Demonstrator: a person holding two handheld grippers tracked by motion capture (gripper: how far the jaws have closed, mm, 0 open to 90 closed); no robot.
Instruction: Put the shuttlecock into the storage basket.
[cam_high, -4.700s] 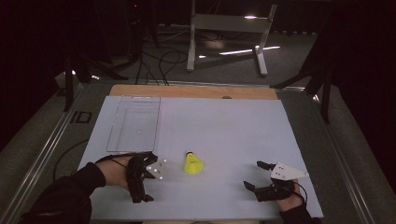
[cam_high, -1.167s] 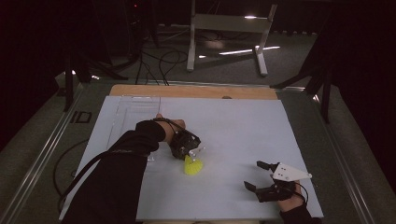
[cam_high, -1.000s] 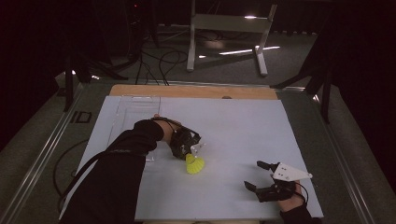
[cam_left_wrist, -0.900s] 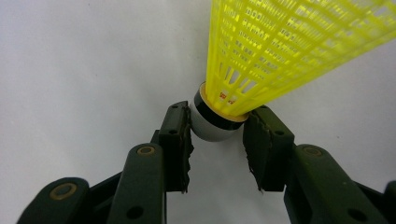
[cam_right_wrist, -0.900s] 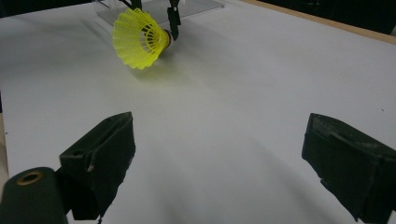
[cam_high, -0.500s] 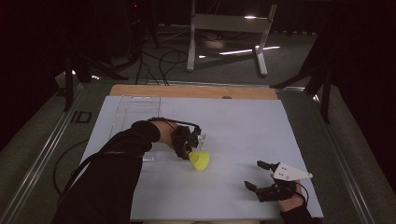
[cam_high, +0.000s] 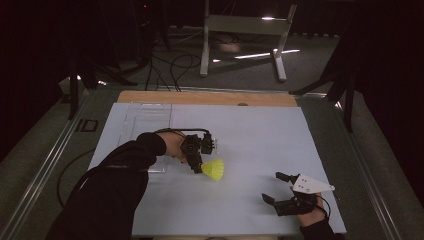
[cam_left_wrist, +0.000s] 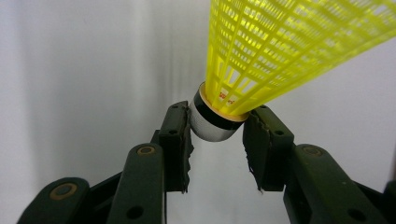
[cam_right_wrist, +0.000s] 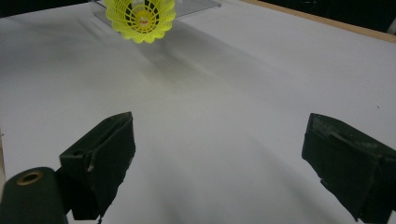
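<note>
Between left gripper (cam_left_wrist: 217, 140) jaws: shuttlecock (cam_left_wrist: 280, 60) base.

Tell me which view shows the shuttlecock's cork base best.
The left gripper view: the cork base sits close up, pinched between the left gripper jaws. The high view shows the yellow shuttlecock small, its base hidden at the gripper. The right gripper view looks into the open skirt from afar.

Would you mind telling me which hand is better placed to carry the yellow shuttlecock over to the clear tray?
The left. Its tongs are shut on the shuttlecock at its cork base, close beside the clear tray. The right tongs stand open with nothing between them, near the table's front edge, well away from both.
</note>
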